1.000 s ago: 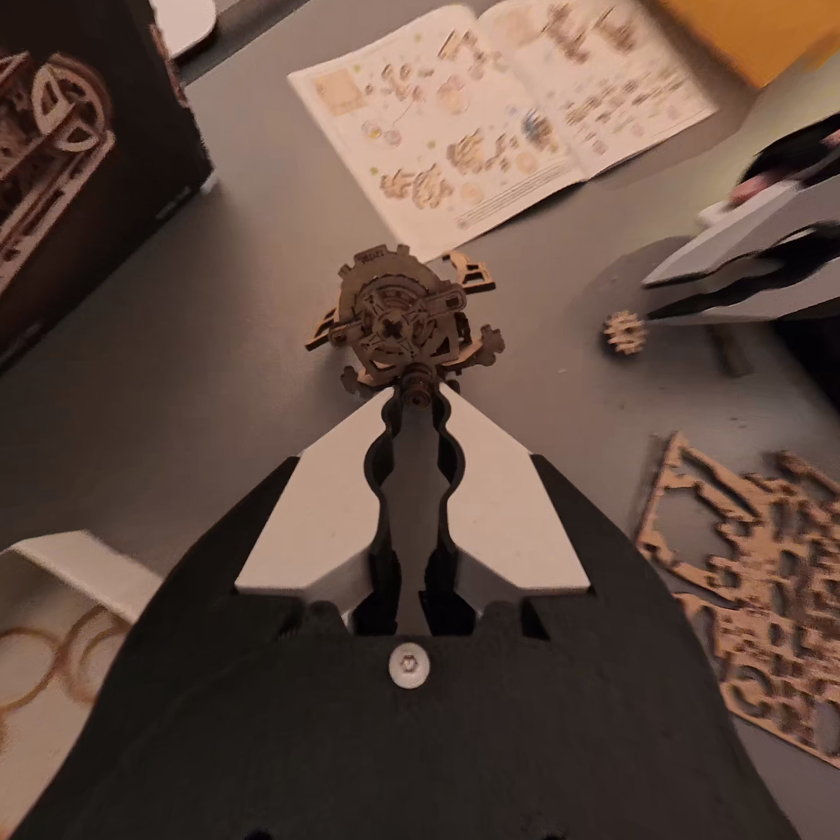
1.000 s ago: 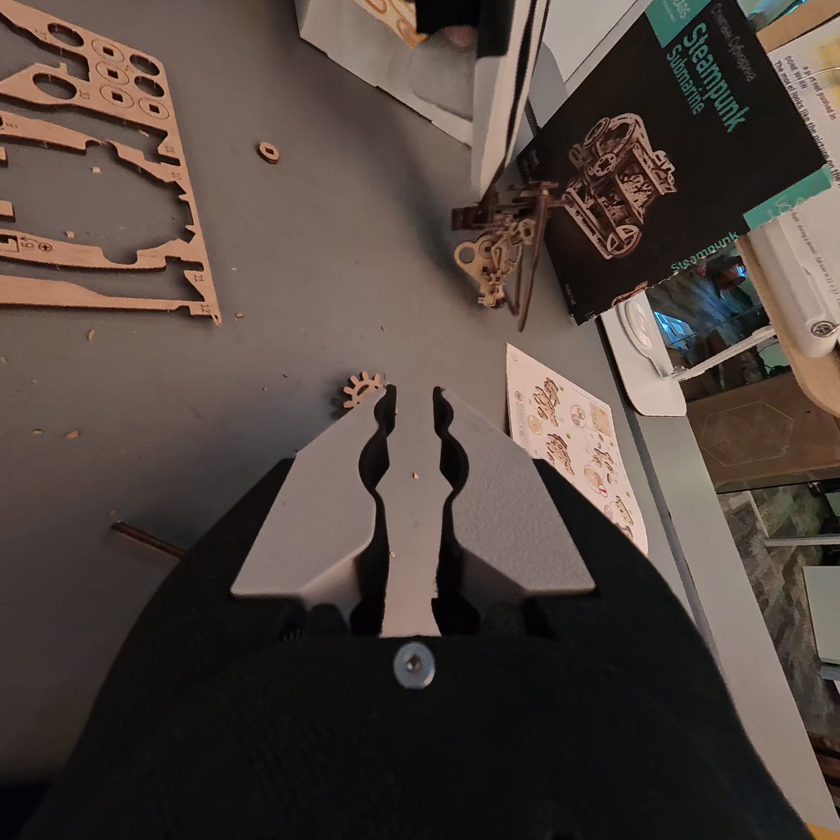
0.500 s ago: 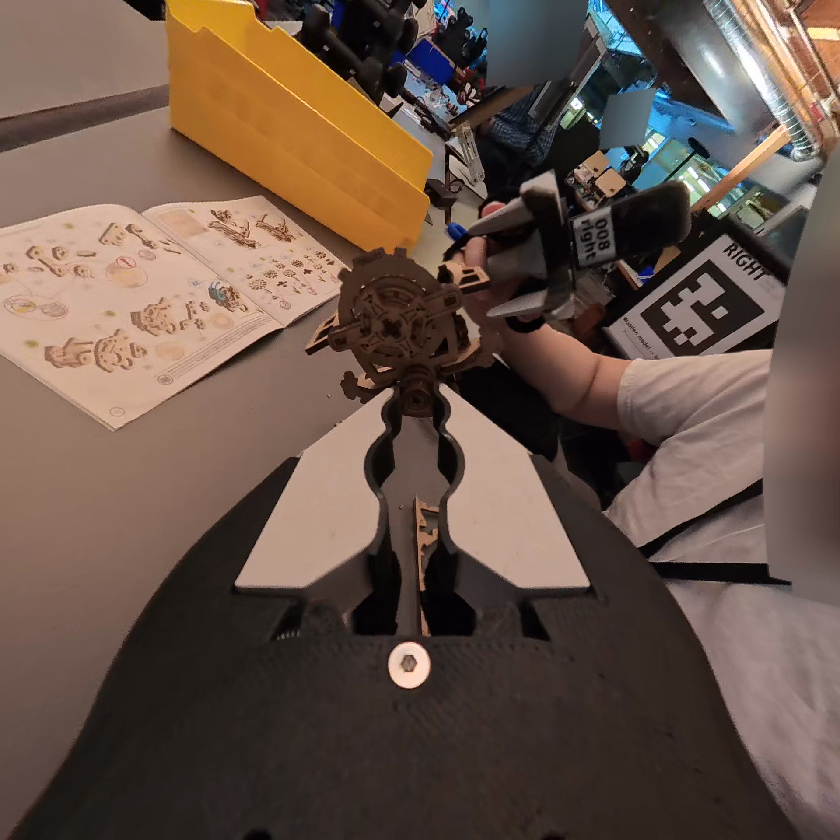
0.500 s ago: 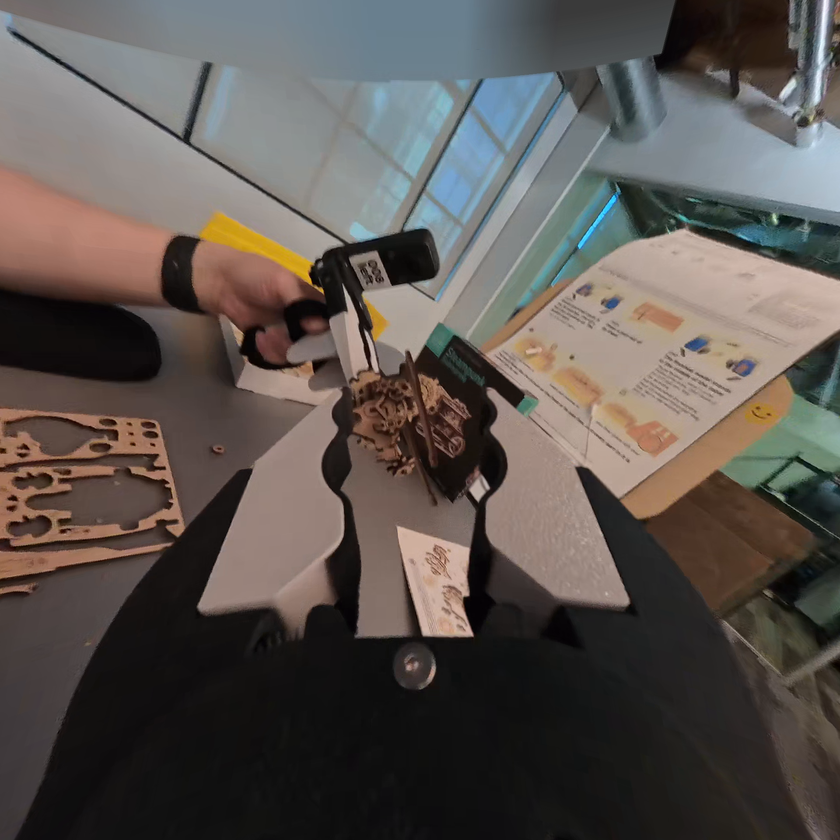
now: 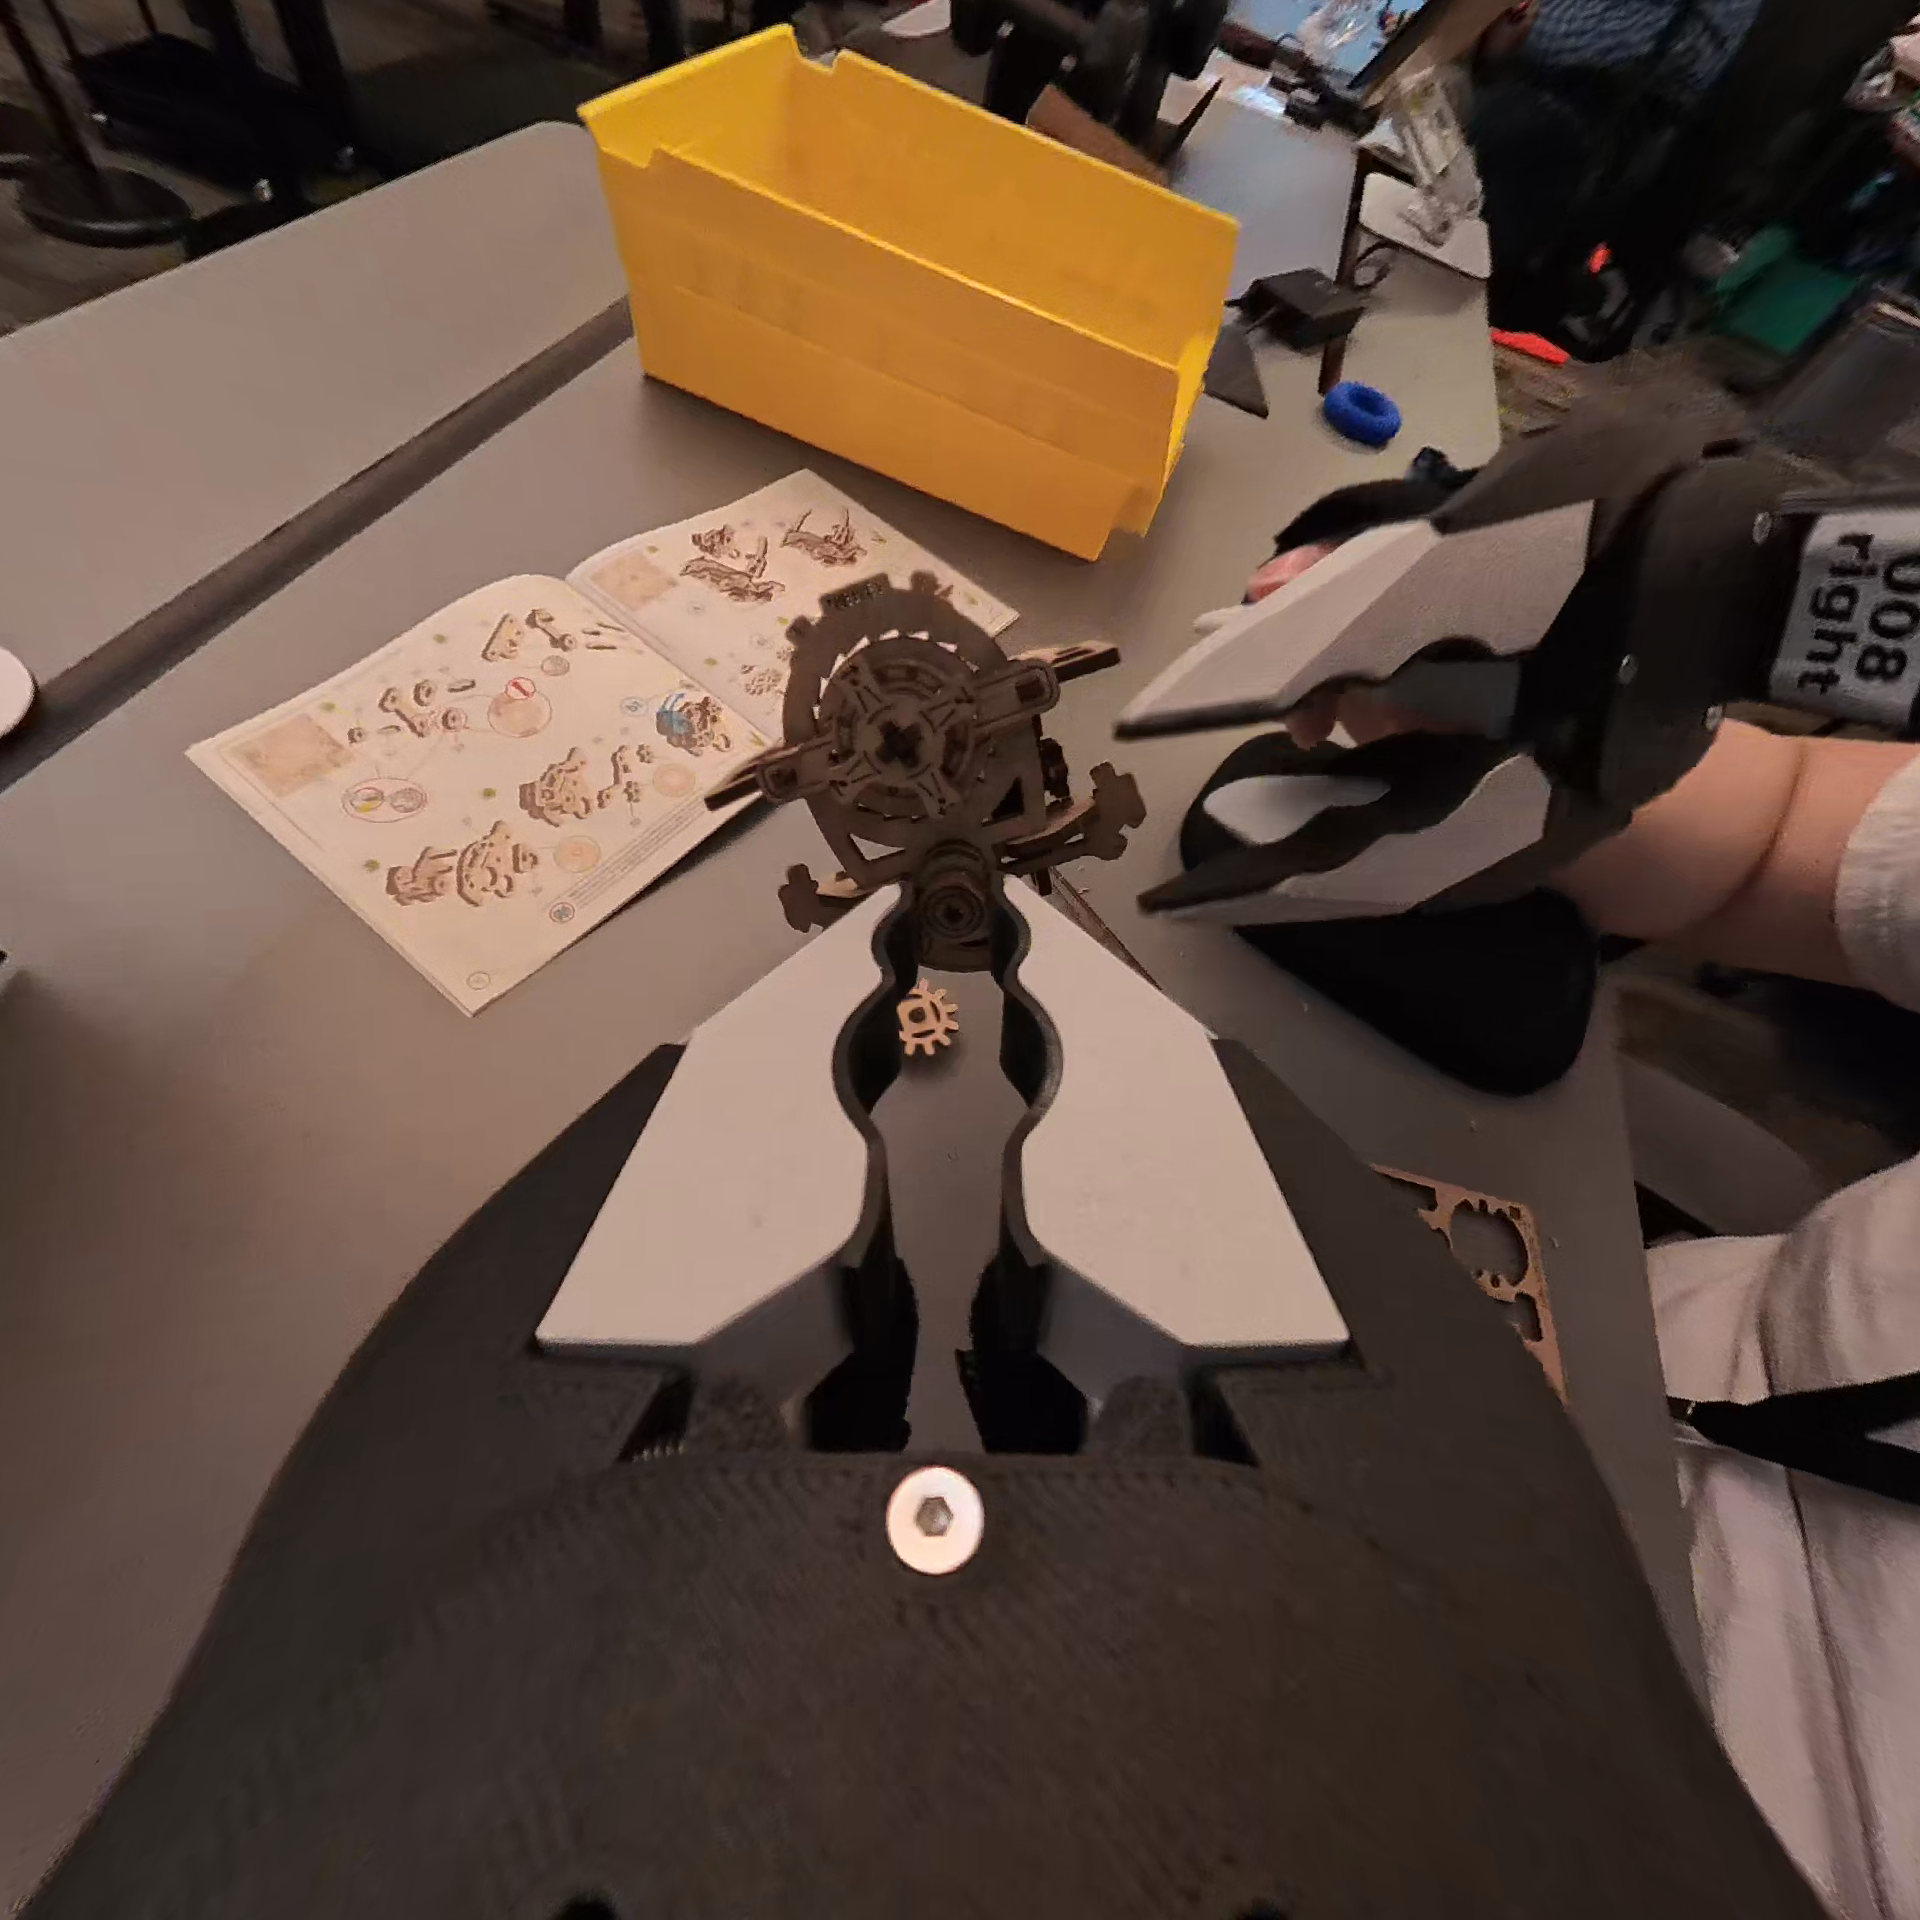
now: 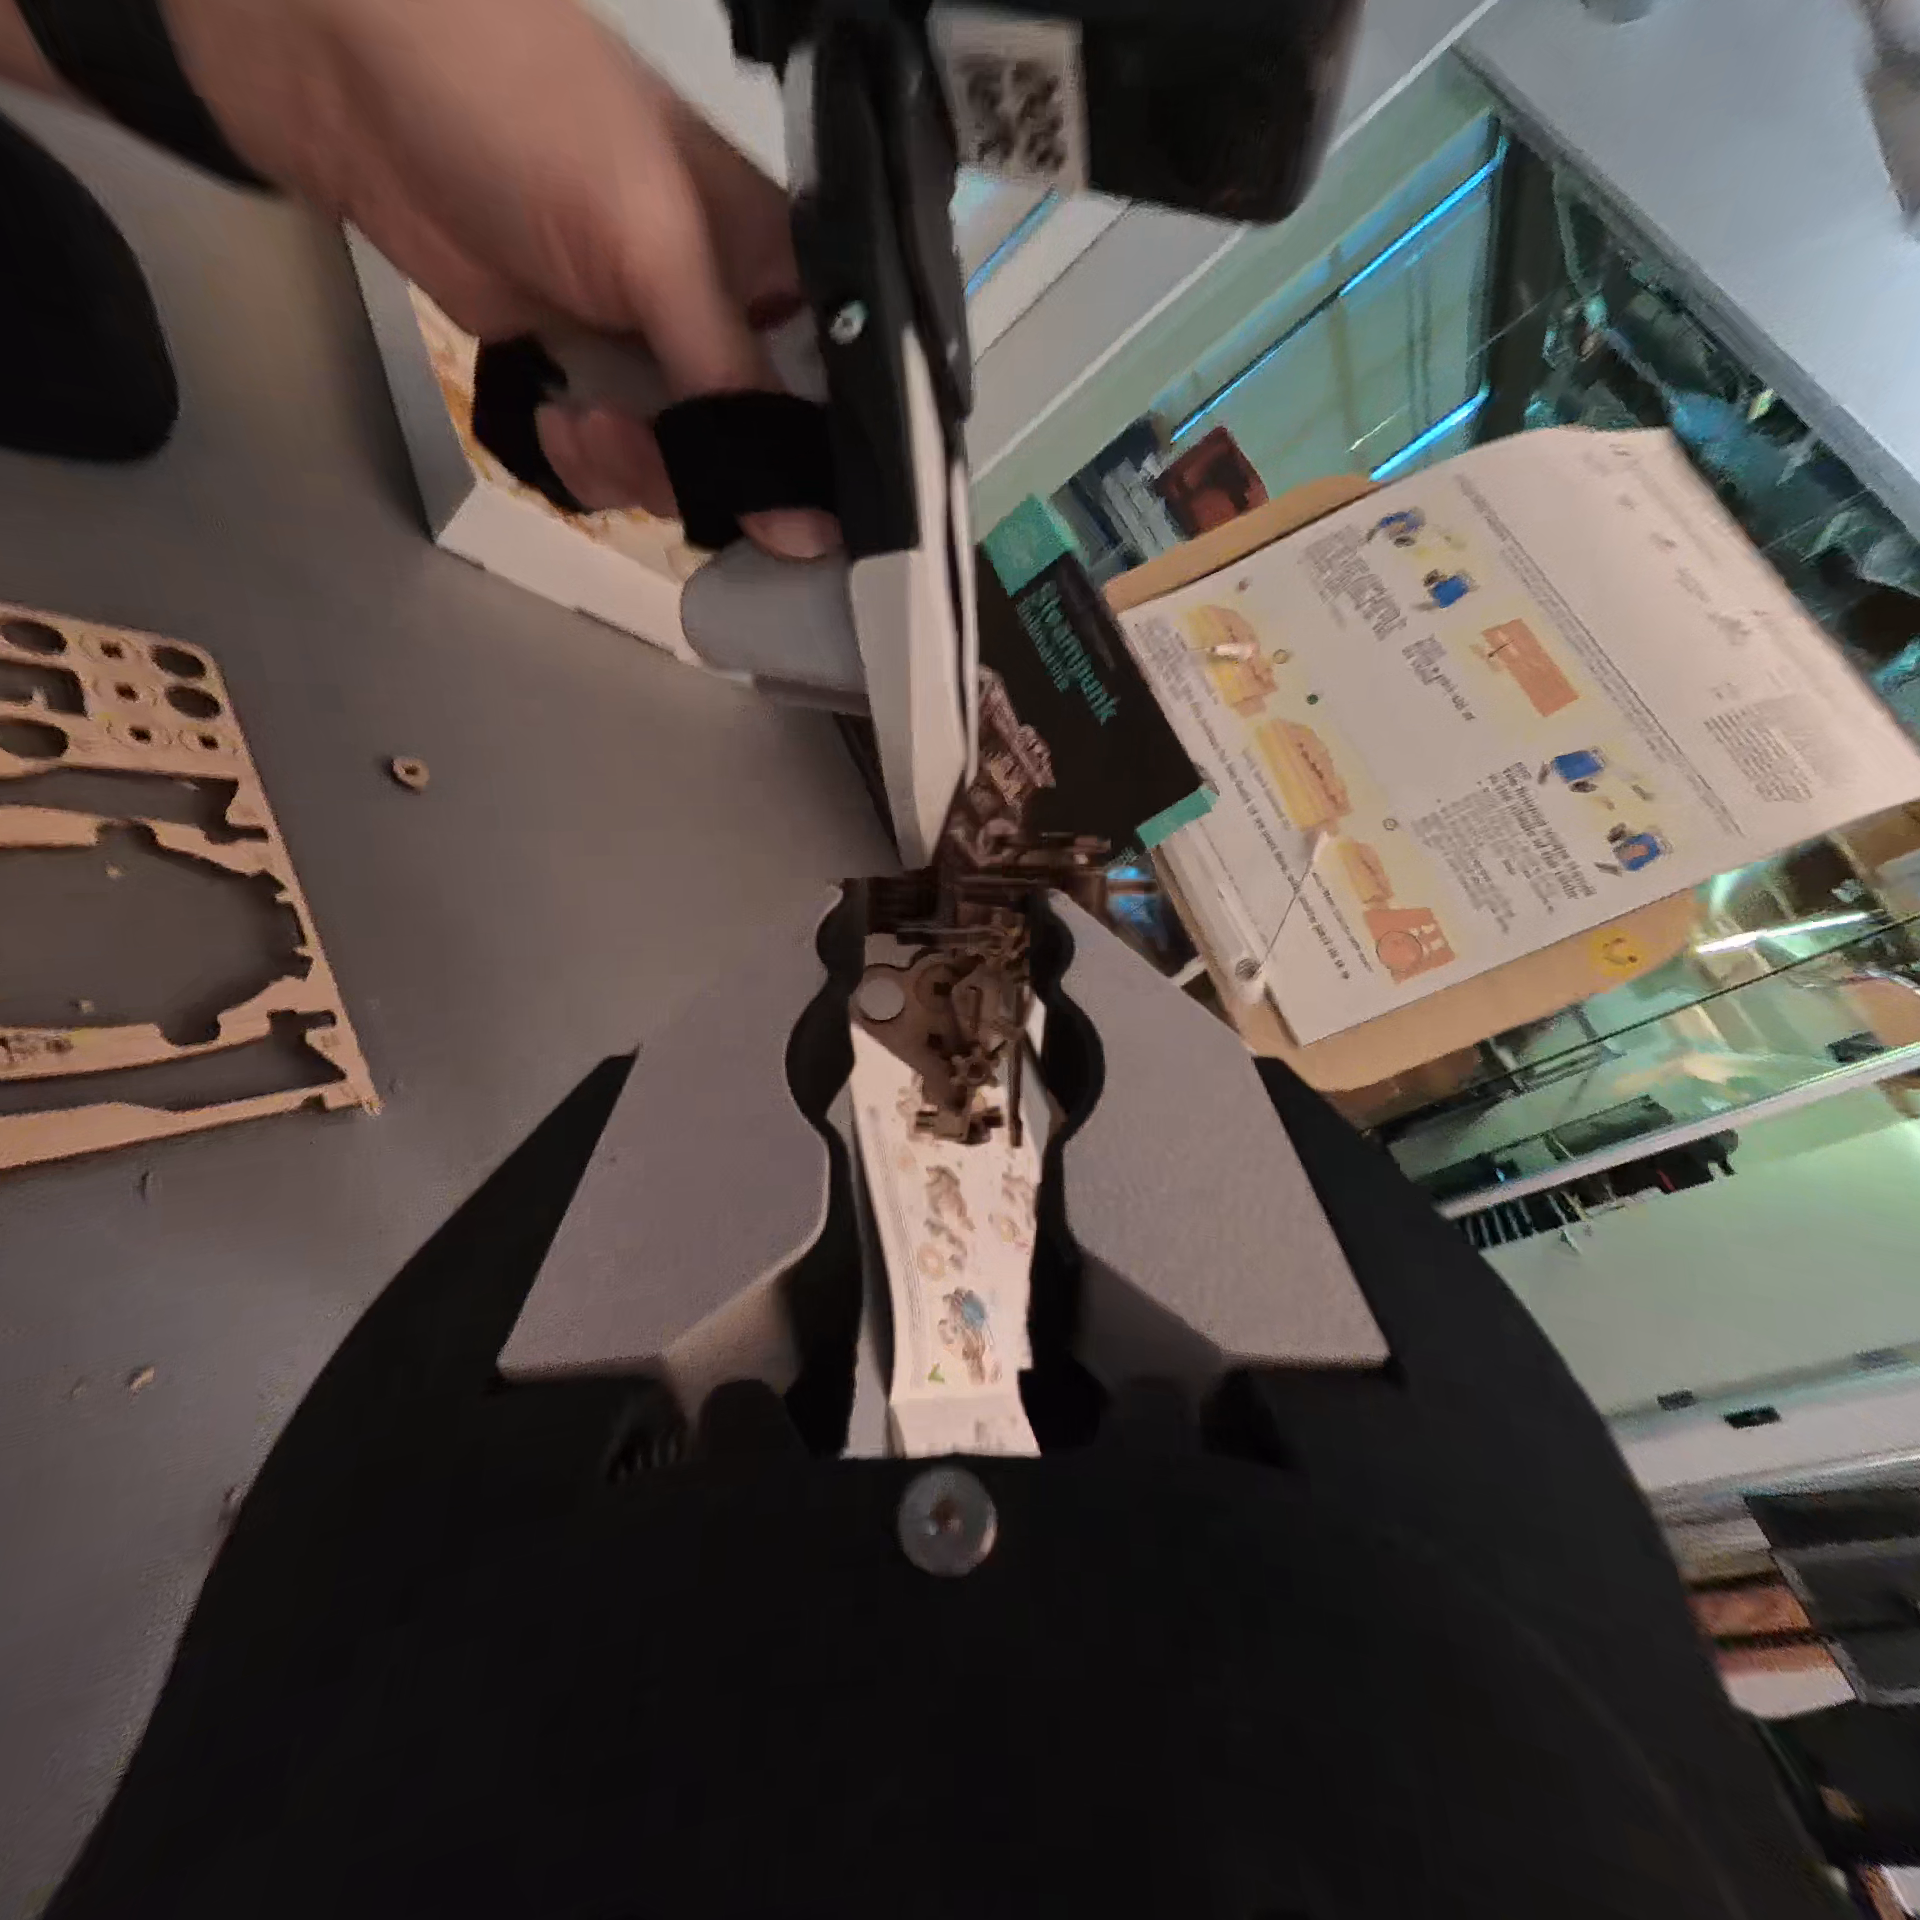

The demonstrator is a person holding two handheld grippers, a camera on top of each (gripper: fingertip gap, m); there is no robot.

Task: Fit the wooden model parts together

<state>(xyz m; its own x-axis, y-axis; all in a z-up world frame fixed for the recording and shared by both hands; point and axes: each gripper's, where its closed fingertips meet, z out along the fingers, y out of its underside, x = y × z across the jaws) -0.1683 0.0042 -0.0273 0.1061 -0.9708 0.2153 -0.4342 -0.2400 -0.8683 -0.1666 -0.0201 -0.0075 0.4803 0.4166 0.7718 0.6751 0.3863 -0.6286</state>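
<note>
While the left gripper (image 5: 951,914) pinches the wooden model (image 5: 914,748) by its lower hub, held upright above the table, the right gripper (image 5: 1143,810) comes alongside empty with jaws spread, the small loose gear (image 5: 925,1023) lying below both.

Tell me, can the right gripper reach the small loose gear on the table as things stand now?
Probably yes. The right gripper is open and holds nothing. The small gear lies flat on the table, but the left gripper holds the wooden model over it, so that may have to move aside.
</note>
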